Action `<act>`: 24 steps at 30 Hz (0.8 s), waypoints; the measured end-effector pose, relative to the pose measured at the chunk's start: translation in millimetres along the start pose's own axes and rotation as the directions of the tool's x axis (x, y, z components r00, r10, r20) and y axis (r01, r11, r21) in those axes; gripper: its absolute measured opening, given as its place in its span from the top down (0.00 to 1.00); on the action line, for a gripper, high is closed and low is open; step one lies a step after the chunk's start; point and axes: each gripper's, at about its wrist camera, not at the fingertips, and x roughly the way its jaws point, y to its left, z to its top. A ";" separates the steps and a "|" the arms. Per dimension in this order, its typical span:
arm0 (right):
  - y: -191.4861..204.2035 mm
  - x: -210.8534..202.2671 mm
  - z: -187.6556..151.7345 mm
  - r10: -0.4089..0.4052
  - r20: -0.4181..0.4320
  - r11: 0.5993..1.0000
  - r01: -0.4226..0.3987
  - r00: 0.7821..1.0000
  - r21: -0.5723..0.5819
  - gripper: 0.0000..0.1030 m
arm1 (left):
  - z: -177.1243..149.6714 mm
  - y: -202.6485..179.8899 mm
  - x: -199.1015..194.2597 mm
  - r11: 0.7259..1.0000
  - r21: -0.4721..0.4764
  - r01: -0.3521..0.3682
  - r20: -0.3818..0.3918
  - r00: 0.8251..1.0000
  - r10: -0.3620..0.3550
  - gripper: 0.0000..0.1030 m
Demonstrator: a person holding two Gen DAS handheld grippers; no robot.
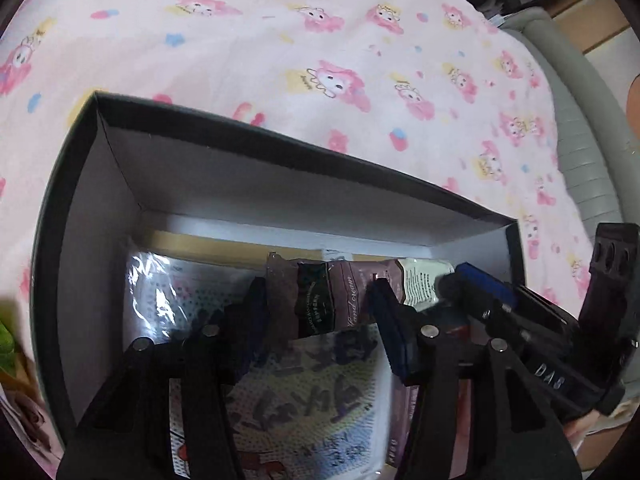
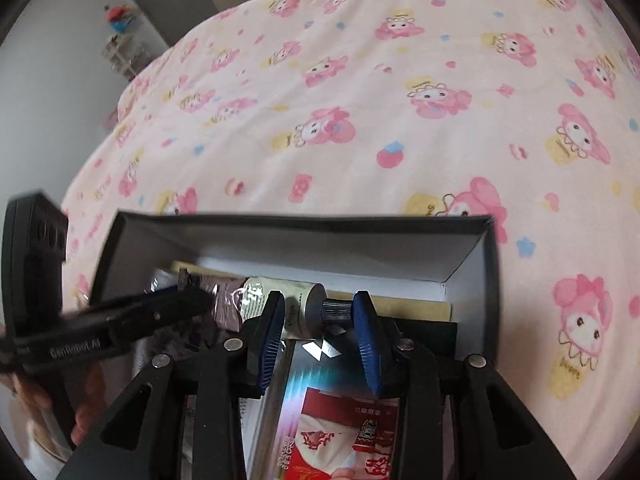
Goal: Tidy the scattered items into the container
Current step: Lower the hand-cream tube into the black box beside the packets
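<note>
A black box with a pale inside (image 1: 100,208) stands on the pink bed; it also shows in the right wrist view (image 2: 484,264). A hand cream tube (image 1: 320,300) lies across the box. My left gripper (image 1: 316,304) has its fingers on either side of the tube's crimped end, open, not clearly touching. My right gripper (image 2: 320,316) is open around the tube's black cap (image 2: 336,310) and cream neck (image 2: 296,308). Flat printed packets (image 1: 304,396) lie under the tube, one red and white (image 2: 344,436).
The pink cartoon-print bedspread (image 1: 320,40) spreads around the box, also in the right wrist view (image 2: 360,120). A grey padded bed edge (image 1: 576,128) runs at the right. The other gripper shows at the right edge (image 1: 560,344) and the left (image 2: 100,320).
</note>
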 end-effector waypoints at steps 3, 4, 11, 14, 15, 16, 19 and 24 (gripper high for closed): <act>-0.4 -3.2 -3.1 0.009 0.014 1.000 -0.009 1.000 0.007 0.69 | -2.4 -1.6 -10.5 1.000 0.001 -0.002 0.043 0.999 0.002 0.48; -3.0 -11.3 -4.4 0.025 0.035 0.999 -0.026 0.999 0.028 0.69 | -4.0 -0.8 -15.5 1.000 -0.001 0.003 0.061 0.998 -0.003 0.48; -19.7 -50.0 -4.9 0.045 0.164 0.995 -0.058 0.985 0.080 0.69 | -19.7 -8.0 -20.8 0.999 -0.008 -0.040 0.066 0.997 0.041 0.50; -29.2 -58.5 -3.7 0.049 0.180 0.993 -0.067 0.982 0.099 0.69 | -23.5 -8.1 -18.4 0.993 -0.034 -0.109 0.066 0.992 0.111 0.51; -33.2 -61.8 -3.2 0.045 0.186 0.992 -0.065 0.982 0.105 0.69 | -23.1 -9.9 -13.5 0.993 -0.030 -0.113 0.053 0.992 0.114 0.51; -37.4 -65.6 -2.5 0.043 0.193 0.991 -0.066 0.980 0.114 0.69 | -21.1 -11.1 -7.2 0.994 -0.036 -0.108 0.026 0.994 0.109 0.51; -49.7 -69.1 -1.0 0.040 0.196 0.988 -0.069 0.980 0.140 0.69 | -13.5 -23.9 4.9 0.994 -0.018 -0.104 0.004 0.995 0.104 0.52; -62.8 -65.7 0.1 0.064 0.186 0.982 -0.095 0.980 0.164 0.69 | -4.2 -50.1 11.1 1.000 0.008 -0.016 0.002 1.000 0.016 0.54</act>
